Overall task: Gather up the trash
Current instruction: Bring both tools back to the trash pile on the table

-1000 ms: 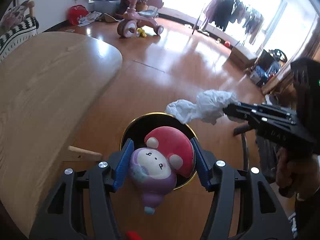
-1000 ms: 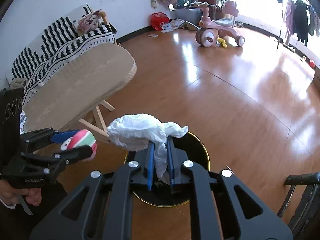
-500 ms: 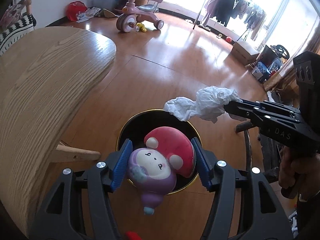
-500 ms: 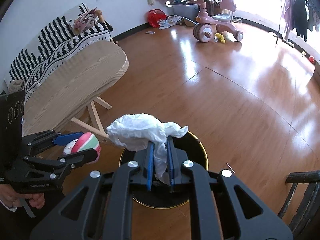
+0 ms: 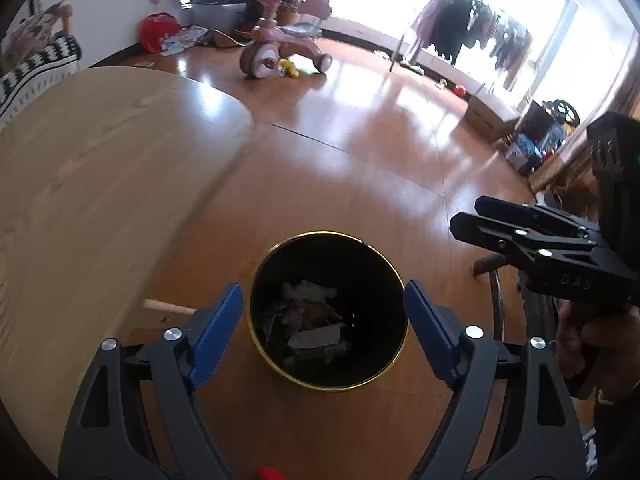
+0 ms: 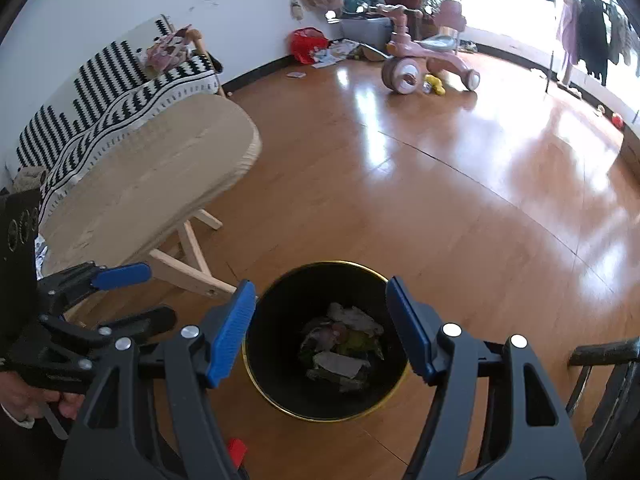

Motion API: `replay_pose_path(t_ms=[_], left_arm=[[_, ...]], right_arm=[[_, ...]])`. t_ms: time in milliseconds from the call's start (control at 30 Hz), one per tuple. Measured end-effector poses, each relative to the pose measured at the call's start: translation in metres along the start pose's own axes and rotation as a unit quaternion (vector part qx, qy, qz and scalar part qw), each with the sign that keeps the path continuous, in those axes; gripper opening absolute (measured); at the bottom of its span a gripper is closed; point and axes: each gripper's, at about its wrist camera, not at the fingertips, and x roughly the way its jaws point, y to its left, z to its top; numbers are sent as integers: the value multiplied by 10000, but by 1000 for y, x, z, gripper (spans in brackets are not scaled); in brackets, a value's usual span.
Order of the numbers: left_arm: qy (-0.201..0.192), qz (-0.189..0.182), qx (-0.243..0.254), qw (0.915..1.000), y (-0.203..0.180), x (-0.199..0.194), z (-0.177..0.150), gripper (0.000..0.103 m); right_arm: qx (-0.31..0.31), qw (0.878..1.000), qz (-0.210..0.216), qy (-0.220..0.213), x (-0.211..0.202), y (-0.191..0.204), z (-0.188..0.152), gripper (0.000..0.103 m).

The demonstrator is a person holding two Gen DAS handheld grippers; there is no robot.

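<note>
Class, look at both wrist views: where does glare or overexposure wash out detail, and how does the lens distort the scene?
Left wrist view: the window is blown out, glare streaks the floor, and the table edge bows. Right wrist view: bright patches on the floor, straight seams curve, and the bin interior stays dark.

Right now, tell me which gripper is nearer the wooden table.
Left. The left gripper hangs open on the wooden table's side of the trash bin, by the table leg. The right gripper, also open, is on the bin's far side.
</note>
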Motion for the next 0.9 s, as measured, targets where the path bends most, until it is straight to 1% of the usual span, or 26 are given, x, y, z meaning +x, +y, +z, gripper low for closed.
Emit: replay_pose_path(t_ms=[100, 133, 167, 233, 267, 300, 367, 400, 433, 467, 533, 567, 600, 633, 667, 733, 767, 800, 833, 900], left_arm=[[-163, 121, -160, 9997, 23, -32, -4, 82], [-248, 206, -253, 9992, 35, -48, -7, 82], [-299, 267, -311, 9987, 42, -59, -9, 82], [-494, 485, -518, 9963, 67, -94, -15, 83], [-578, 594, -613, 9947, 78, -110, -20, 83], [-723, 772, -736, 9917, 96, -135, -29, 83], [-913, 1088, -917, 9856, 122, -174, -49, 84], [-975, 1271, -1022, 9818, 136, -193, -61, 85], [-1014, 1417, -1117, 9784, 147, -208, -71, 86], [-1048, 1582, -1245, 9739, 160, -226, -84, 86], [-1089, 1943, -1598, 9617, 188, -262, -115, 86], [-1120, 2160, -1836, 9524, 206, -284, -137, 86], [-1135, 2314, -1999, 9453, 217, -298, -152, 86], [-1146, 2524, -2218, 9349, 231, -317, -173, 87], [-1154, 2640, -2346, 9284, 240, -327, -185, 87], [-1156, 2986, -2763, 9062, 263, -359, -226, 88], [-1153, 3054, -2873, 9005, 269, -367, -234, 88], [-1141, 3149, -3074, 8907, 278, -379, -252, 88], [-1139, 3203, -3245, 8827, 286, -388, -266, 88], [-1162, 3238, -3409, 8749, 293, -397, -280, 88]], right_arm=[[-174, 9997, 125, -72, -2, 26, 8, 67], [-226, 9996, 172, -90, -2, 36, 11, 67], [-332, 9990, 278, -109, -1, 54, 16, 67], [-493, 9978, 425, -118, 1, 83, 21, 67], [-618, 9965, 545, -116, 3, 104, 24, 67], [-738, 9951, 655, -119, 5, 125, 27, 67], [-1019, 9903, 935, -110, 10, 174, 31, 67], [-1145, 9877, 1063, -89, 12, 199, 32, 67], [-1229, 9857, 1147, -78, 13, 215, 33, 67], [-1384, 9818, 1299, -47, 16, 243, 33, 67], [-1601, 9754, 1515, 11, 20, 290, 32, 67], [-1752, 9701, 1677, 51, 21, 321, 29, 67], [-1863, 9663, 1777, 66, 22, 341, 28, 67], [-1993, 9617, 1879, 81, 22, 364, 25, 67], [-2136, 9562, 1997, 107, 21, 389, 21, 67], [-2382, 9456, 2210, 155, 21, 433, 11, 67], [-2466, 9419, 2273, 180, 21, 448, 7, 67], [-2539, 9385, 2329, 210, 22, 461, 4, 67], [-2627, 9340, 2407, 256, 25, 480, -1, 67], [-2759, 9283, 2470, 322, 29, 502, -12, 67]])
